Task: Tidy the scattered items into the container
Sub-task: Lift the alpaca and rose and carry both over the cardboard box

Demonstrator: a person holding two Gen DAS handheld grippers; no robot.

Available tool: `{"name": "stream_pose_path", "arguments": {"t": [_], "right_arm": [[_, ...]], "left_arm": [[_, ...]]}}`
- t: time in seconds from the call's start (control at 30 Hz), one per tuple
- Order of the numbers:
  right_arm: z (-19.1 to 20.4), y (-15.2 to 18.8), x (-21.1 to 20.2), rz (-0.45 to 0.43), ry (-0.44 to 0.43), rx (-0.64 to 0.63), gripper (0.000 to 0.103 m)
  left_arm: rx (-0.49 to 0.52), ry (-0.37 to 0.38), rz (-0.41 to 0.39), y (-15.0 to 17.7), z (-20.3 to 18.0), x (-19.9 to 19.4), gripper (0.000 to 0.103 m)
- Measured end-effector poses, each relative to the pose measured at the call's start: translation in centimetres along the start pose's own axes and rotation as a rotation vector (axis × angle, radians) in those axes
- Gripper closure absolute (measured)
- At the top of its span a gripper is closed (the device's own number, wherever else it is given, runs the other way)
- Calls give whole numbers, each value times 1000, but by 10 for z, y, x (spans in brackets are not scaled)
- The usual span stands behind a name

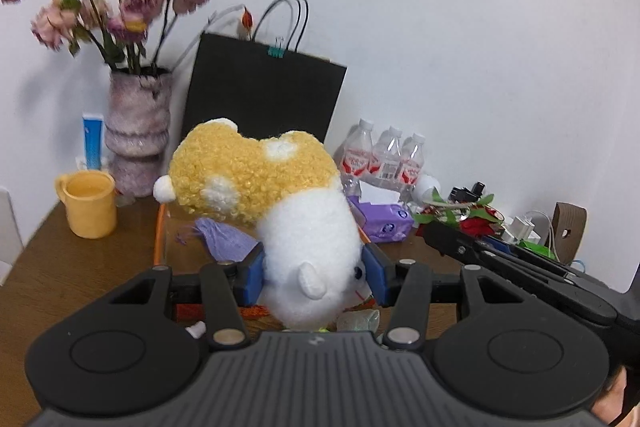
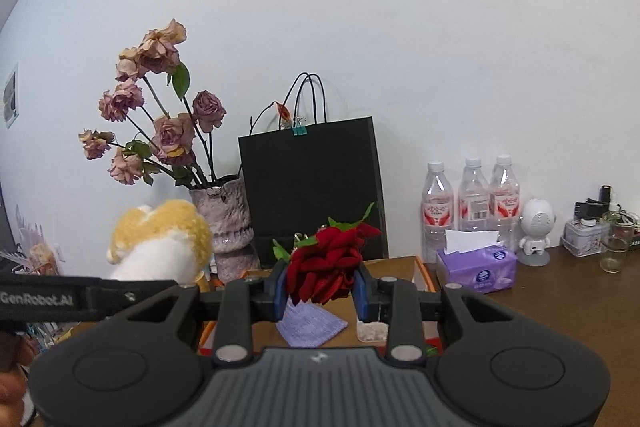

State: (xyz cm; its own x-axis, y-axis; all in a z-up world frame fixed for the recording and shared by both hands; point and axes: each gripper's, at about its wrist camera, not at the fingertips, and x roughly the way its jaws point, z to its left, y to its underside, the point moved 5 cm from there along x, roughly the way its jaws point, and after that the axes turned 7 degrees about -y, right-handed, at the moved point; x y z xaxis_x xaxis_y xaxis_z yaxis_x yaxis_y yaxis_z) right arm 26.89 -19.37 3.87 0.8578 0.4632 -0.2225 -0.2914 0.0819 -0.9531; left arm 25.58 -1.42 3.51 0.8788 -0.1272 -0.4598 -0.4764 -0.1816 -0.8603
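Pinched between the left claw (image 1: 314, 277), the plush toy (image 1: 276, 195) may tip sideways, while the right claw (image 2: 320, 293) squeezes a red rose (image 2: 326, 259) whose petals could crush above the container (image 2: 420, 269).

vase (image 2: 226, 223), black bag (image 2: 312, 195), water bottles (image 2: 472, 203)

I see a yellow-and-white curly plush toy (image 1: 280, 195), a dark red fabric rose with green leaves (image 2: 326, 259), a lilac knitted cloth pouch (image 2: 310, 323), a matte black paper bag (image 2: 312, 187), a yellow ceramic mug (image 1: 90, 205), and a brown wood-grain tabletop (image 2: 560, 299).
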Motion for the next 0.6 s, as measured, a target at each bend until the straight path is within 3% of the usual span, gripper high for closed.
{"name": "stream_pose_path", "arguments": {"t": [0.6], "right_arm": [[-41, -14, 94, -63, 24, 53, 73]], "left_arm": [[-4, -56, 25, -21, 5, 118, 51]]}}
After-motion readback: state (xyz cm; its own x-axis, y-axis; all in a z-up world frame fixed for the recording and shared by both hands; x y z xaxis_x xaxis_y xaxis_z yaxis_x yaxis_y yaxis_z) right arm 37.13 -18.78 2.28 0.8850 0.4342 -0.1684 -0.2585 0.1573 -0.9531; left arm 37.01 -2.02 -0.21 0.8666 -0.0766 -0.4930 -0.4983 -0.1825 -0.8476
